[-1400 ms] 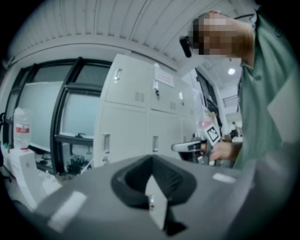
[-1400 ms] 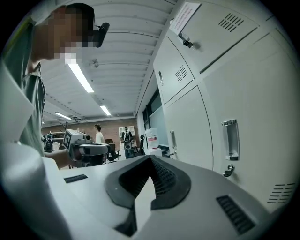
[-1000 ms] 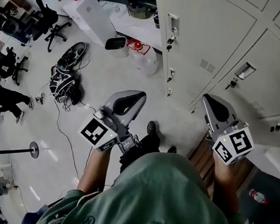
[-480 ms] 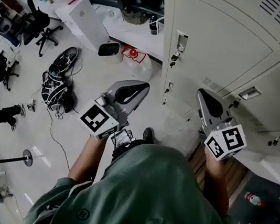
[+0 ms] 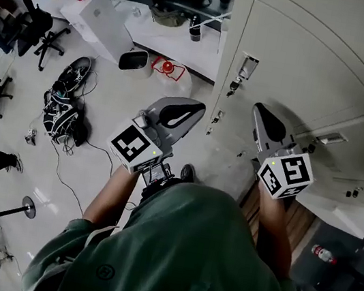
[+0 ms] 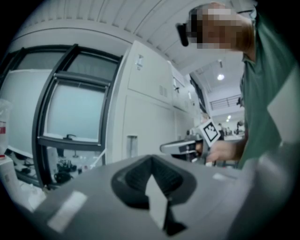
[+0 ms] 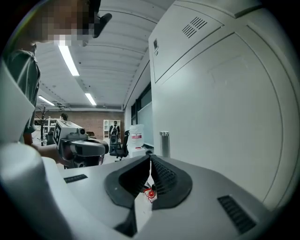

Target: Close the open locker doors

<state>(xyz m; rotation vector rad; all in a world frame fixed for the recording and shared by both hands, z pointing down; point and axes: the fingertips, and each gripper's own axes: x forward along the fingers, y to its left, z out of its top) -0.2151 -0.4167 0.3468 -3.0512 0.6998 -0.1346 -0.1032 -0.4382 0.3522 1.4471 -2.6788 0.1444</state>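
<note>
White lockers (image 5: 306, 65) fill the upper right of the head view. The door in front of me has a recessed handle (image 5: 248, 67) with keys (image 5: 234, 85) hanging under it, and it looks flush with its frame. My left gripper (image 5: 191, 108) hovers above the floor just left of that door, jaws shut and empty. My right gripper (image 5: 262, 115) is close to the door's lower part, also shut and empty. In the left gripper view the left gripper (image 6: 151, 161) faces the lockers (image 6: 145, 108). The right gripper (image 7: 150, 159) looks along a door (image 7: 225, 103).
A tangle of cables and bags (image 5: 62, 111) lies on the floor at left, with office chairs (image 5: 36, 27) and white boxes (image 5: 100, 16) behind. A red object (image 5: 168, 68) sits by the locker's corner. A brown surface (image 5: 303, 224) and a bottle (image 5: 319, 253) show at lower right.
The view has moved closer to the lockers. Both grippers have risen toward the door with the hanging keys, the right one shifting left. Both stay shut.
</note>
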